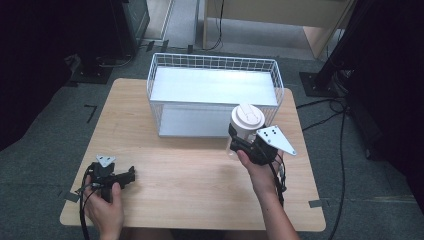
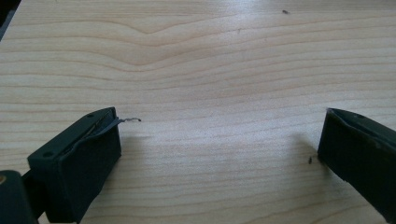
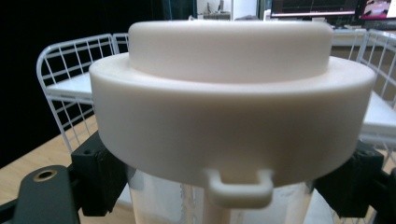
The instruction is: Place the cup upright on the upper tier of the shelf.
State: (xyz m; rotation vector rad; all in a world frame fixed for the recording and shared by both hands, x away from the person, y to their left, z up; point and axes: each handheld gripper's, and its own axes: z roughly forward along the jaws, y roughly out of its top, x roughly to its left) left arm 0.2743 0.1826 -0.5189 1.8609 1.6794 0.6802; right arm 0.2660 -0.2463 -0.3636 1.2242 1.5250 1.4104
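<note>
Cup with white lid sits clamped in right claw just below the lid (rim stops slippage), held above desk beside wire basket. Left claw open, empty, parked on desk.

One lidded cup, one white wire basket, one wooden table, and two claws.
</note>
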